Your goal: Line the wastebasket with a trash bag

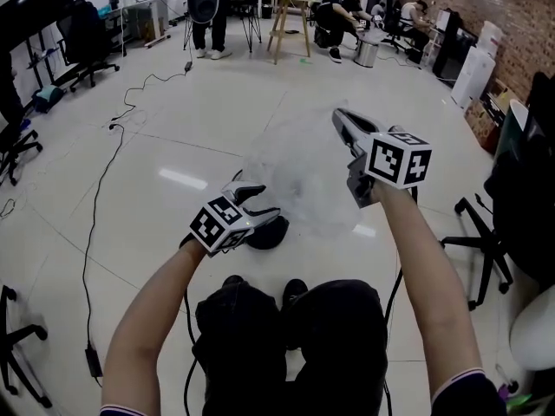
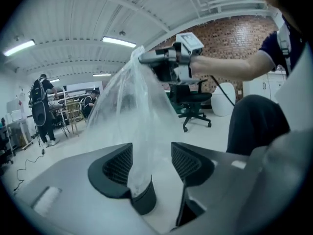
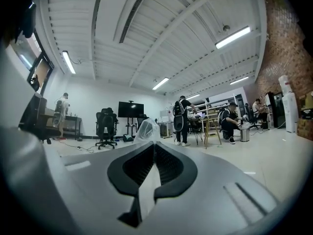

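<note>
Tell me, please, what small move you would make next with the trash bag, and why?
Probably lower the right gripper, feeding more trash bag into the wastebasket. It pinches the bag high, only the bag's lower end reaches the basket's mouth, and the left gripper stands open around the film without gripping it.

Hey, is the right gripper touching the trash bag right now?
Touching. In the right gripper view, the right gripper has its jaws shut on the trash bag, whose film pokes out past the tips.
</note>
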{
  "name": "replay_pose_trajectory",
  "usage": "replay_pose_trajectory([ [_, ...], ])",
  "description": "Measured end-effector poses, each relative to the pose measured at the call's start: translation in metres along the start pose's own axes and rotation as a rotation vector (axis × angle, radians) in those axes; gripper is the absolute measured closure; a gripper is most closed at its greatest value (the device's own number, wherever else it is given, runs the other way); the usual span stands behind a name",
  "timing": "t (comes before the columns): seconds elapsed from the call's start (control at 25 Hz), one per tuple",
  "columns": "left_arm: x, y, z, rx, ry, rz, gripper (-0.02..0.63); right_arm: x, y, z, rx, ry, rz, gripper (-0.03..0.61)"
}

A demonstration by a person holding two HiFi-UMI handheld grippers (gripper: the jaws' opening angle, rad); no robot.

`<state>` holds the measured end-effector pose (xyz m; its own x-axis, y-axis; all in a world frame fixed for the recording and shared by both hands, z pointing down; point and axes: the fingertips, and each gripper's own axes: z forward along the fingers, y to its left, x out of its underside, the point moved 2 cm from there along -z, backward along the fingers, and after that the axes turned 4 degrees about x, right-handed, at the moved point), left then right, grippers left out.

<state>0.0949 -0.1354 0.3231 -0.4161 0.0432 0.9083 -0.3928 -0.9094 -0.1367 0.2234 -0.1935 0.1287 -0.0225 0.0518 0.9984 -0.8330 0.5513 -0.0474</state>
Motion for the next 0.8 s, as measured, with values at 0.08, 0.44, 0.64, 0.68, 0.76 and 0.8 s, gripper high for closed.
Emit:
replay_pose_trajectory([
  [0.08,0.011,0.006,0.013,-0.029,0.019,-0.005,0.362,-0.006,0.000,-0.007,-0.003,-0.012,0.004,0.578],
  [0.44,-0.020,0.018,0.016,-0.083,-0.029,0.038,0.601,0.005,-0.037,-0.042,0.085,0.013,-0.001,0.578],
  [0.64,-0.040,0.008,-0.014,-0.045,-0.021,0.105,0.601,0.031,-0.053,-0.056,0.132,0.066,-0.002,0.577],
  [0.68,-0.043,0.006,-0.021,-0.039,-0.012,0.118,0.601,0.036,-0.055,-0.060,0.136,0.078,0.000,0.577],
  [0.76,-0.047,0.000,-0.033,-0.025,0.007,0.136,0.601,0.050,-0.055,-0.068,0.140,0.106,0.003,0.577],
  [0.8,-0.048,-0.003,-0.038,-0.018,0.016,0.141,0.601,0.057,-0.054,-0.072,0.141,0.122,0.003,0.577],
])
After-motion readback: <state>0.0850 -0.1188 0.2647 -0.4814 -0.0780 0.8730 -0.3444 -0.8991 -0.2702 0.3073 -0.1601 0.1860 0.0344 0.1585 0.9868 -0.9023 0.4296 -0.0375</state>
